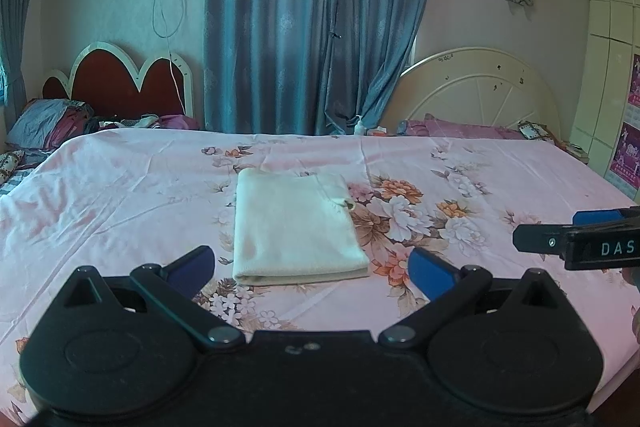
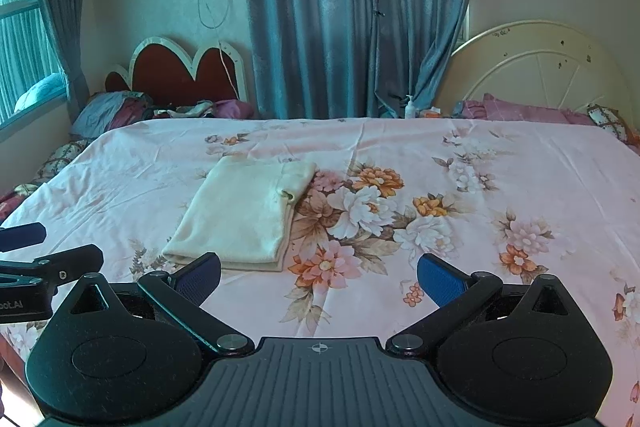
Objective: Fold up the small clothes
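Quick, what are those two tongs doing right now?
Left tongs: open, holding nothing.
Right tongs: open, holding nothing.

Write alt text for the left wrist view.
A cream folded garment lies flat on a pink floral bedsheet, just beyond the open left tongs. The right tongs enter from the right edge.
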{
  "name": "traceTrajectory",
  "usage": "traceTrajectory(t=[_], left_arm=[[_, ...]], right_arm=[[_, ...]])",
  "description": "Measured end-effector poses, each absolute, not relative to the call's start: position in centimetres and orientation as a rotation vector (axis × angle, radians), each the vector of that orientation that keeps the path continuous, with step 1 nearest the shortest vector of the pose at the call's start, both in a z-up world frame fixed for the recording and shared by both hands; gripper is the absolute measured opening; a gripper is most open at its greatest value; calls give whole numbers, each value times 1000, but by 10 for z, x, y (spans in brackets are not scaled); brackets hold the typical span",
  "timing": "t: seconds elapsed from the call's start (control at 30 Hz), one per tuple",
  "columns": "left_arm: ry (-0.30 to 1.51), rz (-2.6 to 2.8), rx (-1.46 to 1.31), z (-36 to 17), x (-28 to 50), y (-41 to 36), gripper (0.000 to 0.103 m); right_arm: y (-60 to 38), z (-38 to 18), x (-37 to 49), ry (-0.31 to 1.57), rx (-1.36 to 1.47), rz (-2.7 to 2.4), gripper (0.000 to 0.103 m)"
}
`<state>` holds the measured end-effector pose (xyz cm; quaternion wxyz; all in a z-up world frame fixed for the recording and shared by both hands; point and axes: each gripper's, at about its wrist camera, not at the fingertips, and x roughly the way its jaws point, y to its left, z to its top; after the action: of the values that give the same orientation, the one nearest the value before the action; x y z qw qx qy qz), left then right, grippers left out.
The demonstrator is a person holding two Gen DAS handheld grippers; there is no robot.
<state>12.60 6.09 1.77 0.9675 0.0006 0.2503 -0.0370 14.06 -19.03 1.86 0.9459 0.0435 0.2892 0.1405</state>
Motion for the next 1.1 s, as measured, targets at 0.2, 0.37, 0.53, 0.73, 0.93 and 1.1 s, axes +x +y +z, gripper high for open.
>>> traceTrajectory(t=[0.2,0.37,0.53,0.73,0.93,1.1], left_arm=[[505,-77,4,16,129,61,103],[505,-76,4,16,130,61,103],[504,-76,5,16,129,62,103],[504,-74,5,16,130,62,103],[504,-76,0,16,131,64,103],[504,-76,2,16,131,63,103]], right_arm=[[-189,19,141,588,90,289,103],[-188,18,143,592,86,292,103],[-188,17,143,592,86,291,103],[-188,17,143,593,84,293,103],[-189,17,142,591,85,297,103],[-189,17,142,592,85,297,103]])
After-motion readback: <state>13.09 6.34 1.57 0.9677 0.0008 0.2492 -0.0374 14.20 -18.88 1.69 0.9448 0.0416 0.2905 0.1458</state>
